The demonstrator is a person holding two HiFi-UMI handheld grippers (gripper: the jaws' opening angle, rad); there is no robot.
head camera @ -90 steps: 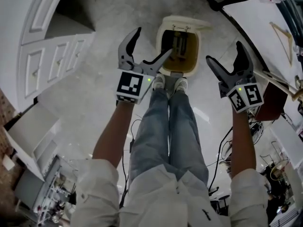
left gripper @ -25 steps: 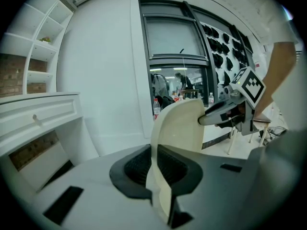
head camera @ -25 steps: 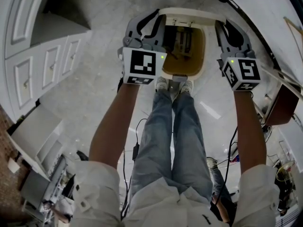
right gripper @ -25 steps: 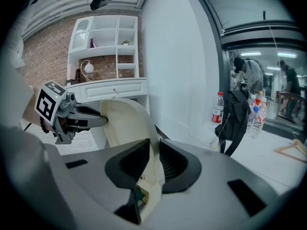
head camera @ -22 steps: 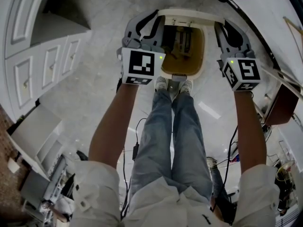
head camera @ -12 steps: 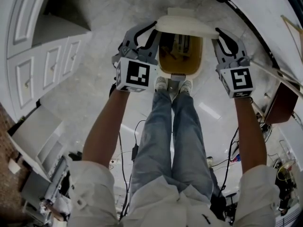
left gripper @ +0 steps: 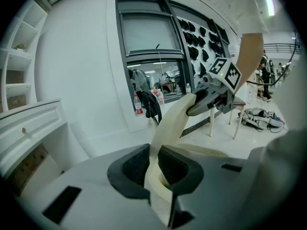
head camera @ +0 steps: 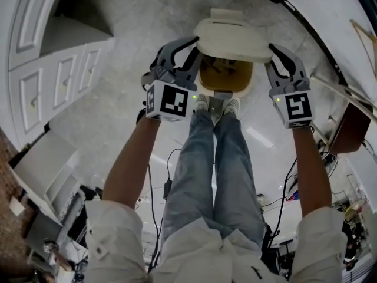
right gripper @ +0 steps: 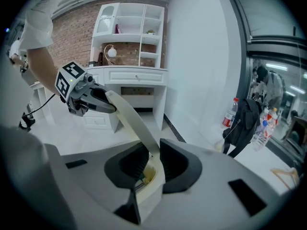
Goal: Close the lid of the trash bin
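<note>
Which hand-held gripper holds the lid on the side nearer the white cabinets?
The left hand-held gripper, on the lid's left edge; the right hand-held gripper clamps the opposite edge.

From my seat the lid (head camera: 232,40) reads as smooth cream plastic with a soft, low sheen. The trash bin (head camera: 251,82) under it looks like the same plastic, its inside a duller yellow-brown. The left gripper (head camera: 196,50) and right gripper (head camera: 271,58) are matt grey plastic; their pads (left gripper: 132,169) look dark, ribbed and rubbery. At the left of the head view I see a glossy pale floor (head camera: 118,111), stone-like with grey veining, beside a cabinet (head camera: 53,87) in white satin paint. The jeans (head camera: 200,158) are blue denim, the shirt (head camera: 194,252) white cloth. Upper left in the right gripper view, a brick wall (right gripper: 79,37) looks rough and reddish.
</note>
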